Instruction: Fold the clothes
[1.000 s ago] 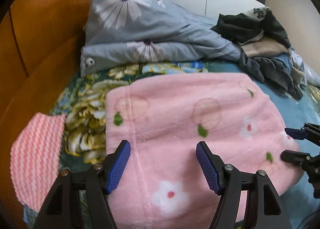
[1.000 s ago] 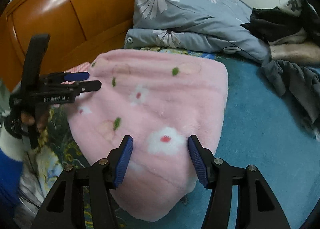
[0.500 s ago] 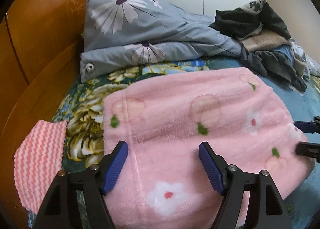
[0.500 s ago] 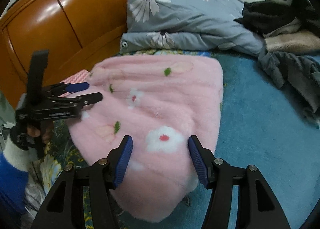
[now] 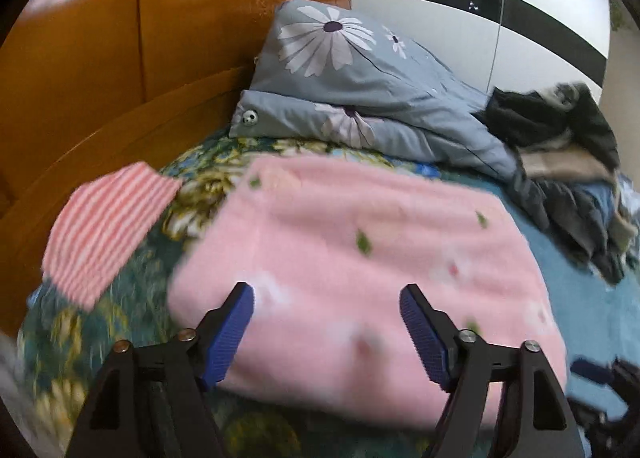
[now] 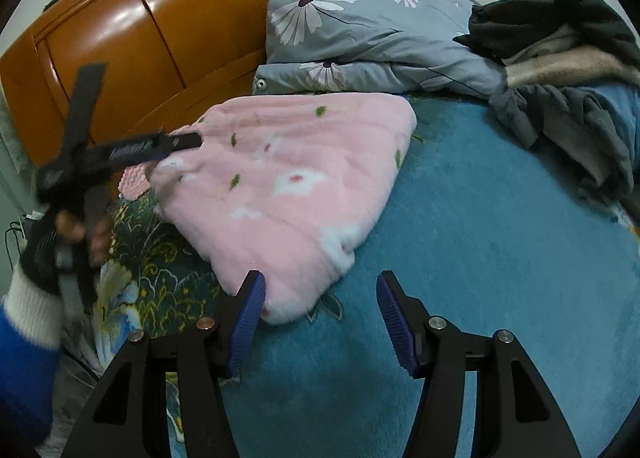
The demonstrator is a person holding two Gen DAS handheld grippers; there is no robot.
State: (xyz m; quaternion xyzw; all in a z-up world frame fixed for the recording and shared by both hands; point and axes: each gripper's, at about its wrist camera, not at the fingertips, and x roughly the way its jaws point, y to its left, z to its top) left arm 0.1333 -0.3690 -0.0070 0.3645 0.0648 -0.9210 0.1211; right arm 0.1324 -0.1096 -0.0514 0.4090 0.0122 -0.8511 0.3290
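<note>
Overhead-lit bed (image 6: 500,258), wooden headboard (image 6: 160,25)

Left gripper (image 5: 326,322): jaws opening, hovering over folded pink fleece garment (image 5: 360,270), nothing clamped. Striped pink cloth (image 5: 108,230) lying left; grey daisy-print duvet (image 5: 360,97) sitting behind; dark clothes pile (image 5: 568,169) right.

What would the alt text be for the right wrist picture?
A folded pink fleece garment lies on a bed, its near corner just ahead of the open right tongs. At left, a gloved hand holds the left tongs at its far edge; grey floral bedding sits behind.
</note>
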